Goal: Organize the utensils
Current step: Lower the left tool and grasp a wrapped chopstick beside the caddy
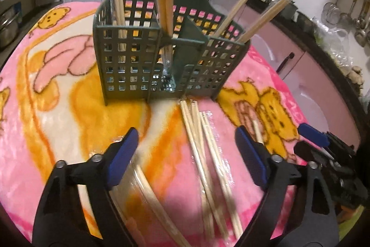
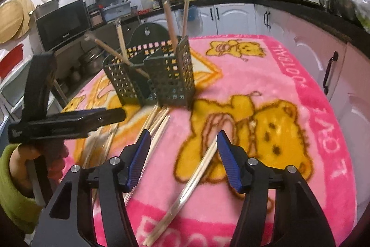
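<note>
Warm indoor light, fairly bright and even, shadows soft. Fisheye bending curves the counters from 9 to 3 o'clock; corners go black. Motion blur softens both views, especially nearest things.

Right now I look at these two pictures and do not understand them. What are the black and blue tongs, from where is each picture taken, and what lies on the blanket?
No robot here: a person holds two hand tools with blue-padded jaws. Each carries a camera looking forward along its jaws.

One picture comes from the left gripper, the other from the right gripper. Both stand open and hold nothing.

On the pink blanket stands a green holder with several wrapped chopsticks upright or leaning inside. More loose chopsticks lie in front of it, and one wrapped pair lies under the right gripper.
</note>
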Motion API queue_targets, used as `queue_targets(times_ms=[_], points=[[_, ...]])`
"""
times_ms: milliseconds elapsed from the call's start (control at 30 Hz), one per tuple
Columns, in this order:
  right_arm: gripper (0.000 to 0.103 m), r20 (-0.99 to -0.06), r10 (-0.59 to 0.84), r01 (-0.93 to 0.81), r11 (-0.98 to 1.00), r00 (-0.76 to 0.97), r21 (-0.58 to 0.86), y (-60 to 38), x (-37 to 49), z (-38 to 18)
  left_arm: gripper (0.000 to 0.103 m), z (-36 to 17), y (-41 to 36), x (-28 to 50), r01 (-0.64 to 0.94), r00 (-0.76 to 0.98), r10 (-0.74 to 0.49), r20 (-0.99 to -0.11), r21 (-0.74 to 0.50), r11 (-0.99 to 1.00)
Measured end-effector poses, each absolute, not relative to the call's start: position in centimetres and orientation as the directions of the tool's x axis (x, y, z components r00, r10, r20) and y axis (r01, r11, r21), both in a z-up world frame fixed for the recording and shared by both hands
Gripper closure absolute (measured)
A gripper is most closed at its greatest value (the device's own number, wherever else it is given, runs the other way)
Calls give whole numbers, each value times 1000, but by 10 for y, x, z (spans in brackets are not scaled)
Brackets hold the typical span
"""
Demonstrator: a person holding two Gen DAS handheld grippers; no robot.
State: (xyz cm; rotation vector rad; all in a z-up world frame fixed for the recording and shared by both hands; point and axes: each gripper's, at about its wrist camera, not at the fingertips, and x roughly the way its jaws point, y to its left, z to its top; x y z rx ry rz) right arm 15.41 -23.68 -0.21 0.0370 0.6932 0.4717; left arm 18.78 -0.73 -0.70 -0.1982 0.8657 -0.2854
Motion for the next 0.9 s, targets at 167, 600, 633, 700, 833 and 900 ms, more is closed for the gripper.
queue_targets(times_ms=[167,600,633,700,833,900], points=[[53,-634,435,-419,888,639,188,-225,160,-11,46,-22,-8,206,139,571,-328,-753,-306,942],[59,-700,440,-433,878,562,205,-196,187,-38,73,-35,-17,238,107,522,-363,-772,-363,926],[60,-704,439,-432,878,558,205,-196,188,-40,76,-36,-19,239,109,521,-363,-773,-361,926],[60,-709,439,-432,878,551,207,-194,190,-44,80,-38,-21,241,110,522,-357,-775,-354,929],[60,-720,439,-438,875,538,206,-190,192,-49,90,-46,-18,247,92,515,-341,-787,-345,934],[60,-723,438,-442,874,535,203,-186,194,-50,94,-49,-14,248,83,514,-335,-790,-343,936]])
